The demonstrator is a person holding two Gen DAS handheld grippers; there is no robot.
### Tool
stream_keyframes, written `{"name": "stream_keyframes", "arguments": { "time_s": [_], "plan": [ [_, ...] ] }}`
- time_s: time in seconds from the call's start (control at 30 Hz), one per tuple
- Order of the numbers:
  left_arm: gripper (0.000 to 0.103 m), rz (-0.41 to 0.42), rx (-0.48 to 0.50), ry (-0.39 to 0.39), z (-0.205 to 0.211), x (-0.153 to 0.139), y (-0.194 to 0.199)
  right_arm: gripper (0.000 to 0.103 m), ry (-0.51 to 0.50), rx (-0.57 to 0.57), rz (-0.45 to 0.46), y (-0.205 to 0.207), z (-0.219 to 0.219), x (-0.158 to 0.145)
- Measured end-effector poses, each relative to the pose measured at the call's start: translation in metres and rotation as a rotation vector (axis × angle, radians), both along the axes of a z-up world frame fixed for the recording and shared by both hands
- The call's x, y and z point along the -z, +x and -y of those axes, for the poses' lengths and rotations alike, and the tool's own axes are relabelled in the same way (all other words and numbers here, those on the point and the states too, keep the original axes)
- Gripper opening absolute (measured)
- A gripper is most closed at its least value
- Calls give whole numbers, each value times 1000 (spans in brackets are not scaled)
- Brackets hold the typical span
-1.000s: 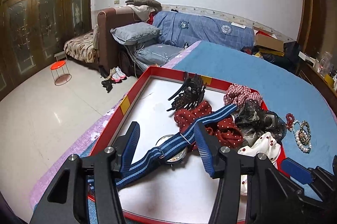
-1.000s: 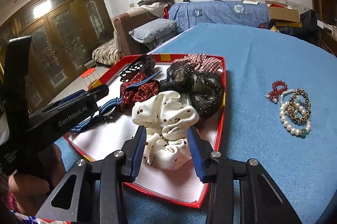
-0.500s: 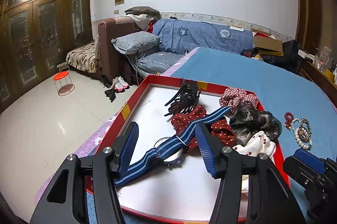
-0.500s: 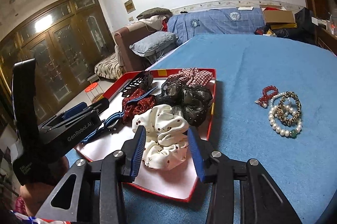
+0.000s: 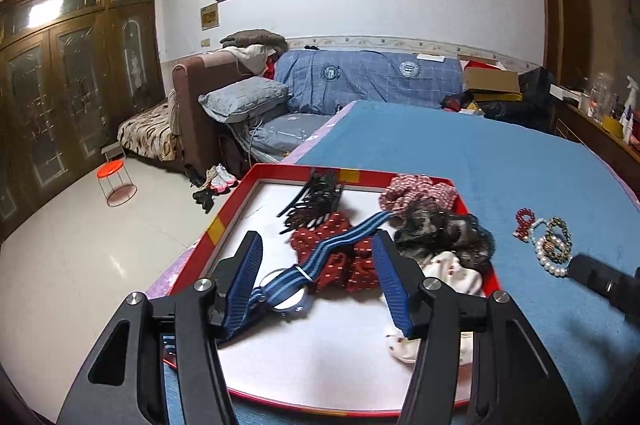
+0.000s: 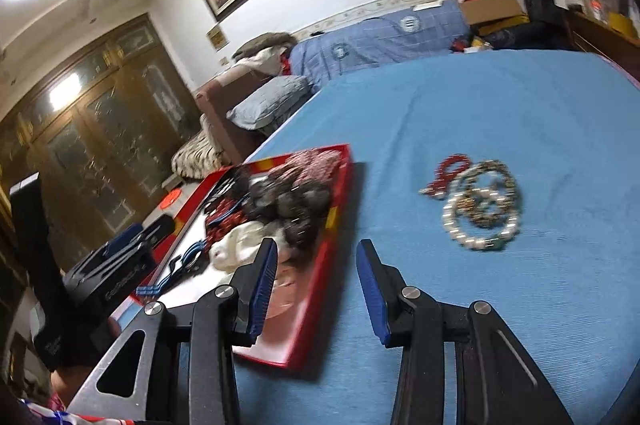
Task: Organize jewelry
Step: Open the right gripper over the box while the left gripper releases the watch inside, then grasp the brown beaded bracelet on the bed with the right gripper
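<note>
Bracelets [image 6: 480, 209] beyond right gripper [image 6: 316, 289] jaws, up-right, apart.

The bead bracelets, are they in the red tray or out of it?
Out. The bead bracelets lie in a small heap on the blue cloth, apart from the red tray.
</note>
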State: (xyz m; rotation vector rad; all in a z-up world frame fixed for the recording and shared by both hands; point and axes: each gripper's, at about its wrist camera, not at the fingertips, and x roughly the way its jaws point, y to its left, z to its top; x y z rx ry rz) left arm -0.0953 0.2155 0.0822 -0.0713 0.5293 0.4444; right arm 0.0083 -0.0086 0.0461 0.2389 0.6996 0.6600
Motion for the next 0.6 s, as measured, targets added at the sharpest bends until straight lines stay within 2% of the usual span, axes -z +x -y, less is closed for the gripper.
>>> {"name": "stream_keyframes", "arguments": {
  "time_s": [0.13, 0.3, 0.43, 0.6],
  "plan": [
    [56, -3, 34, 1, 13, -4, 3, 45, 9, 66, -8, 10, 28, -4],
    [56, -18, 122, -52, 30, -9, 8, 45, 13, 169, -39, 34, 70, -7],
    [56, -36, 186, -82, 45, -8, 14, 45, -2, 232, -103, 56, 97, -1],
    [56, -56, 238, -88, 63, -4, 21, 41, -16, 219, -200, 79, 101, 15]
  ]
}}
